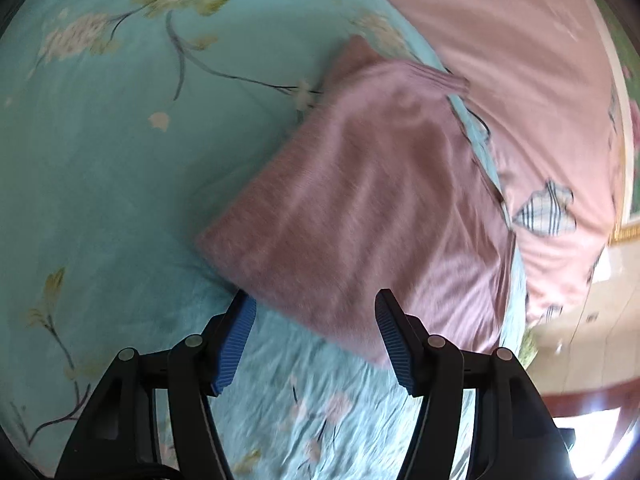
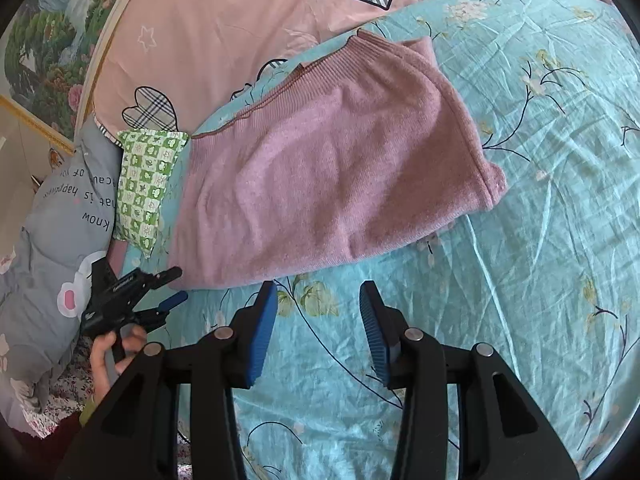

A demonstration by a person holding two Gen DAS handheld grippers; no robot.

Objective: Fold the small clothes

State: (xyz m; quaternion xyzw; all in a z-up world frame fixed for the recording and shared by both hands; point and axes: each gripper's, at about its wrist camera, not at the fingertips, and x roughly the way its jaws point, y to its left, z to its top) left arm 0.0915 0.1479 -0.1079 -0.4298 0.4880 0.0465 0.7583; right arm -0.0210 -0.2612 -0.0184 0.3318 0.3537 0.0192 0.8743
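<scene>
A mauve knitted garment point(image 2: 320, 176) lies folded flat on the turquoise floral bedsheet point(image 2: 540, 240). In the left wrist view the garment point(image 1: 360, 208) fills the middle, blurred. My left gripper point(image 1: 316, 304) is open and empty, its jaws standing over the garment's near edge. It also shows in the right wrist view point(image 2: 176, 286), held by a hand at the garment's left corner. My right gripper point(image 2: 318, 292) is open and empty, just short of the garment's near edge, above the sheet.
A pink quilt with plaid hearts point(image 2: 240, 12) lies beyond the garment. A green patterned pillow point(image 2: 146, 184) and a grey printed quilt point(image 2: 52, 240) sit at the left. A wall picture point(image 2: 44, 52) stands behind. The floor point(image 1: 580, 340) shows past the bed's edge.
</scene>
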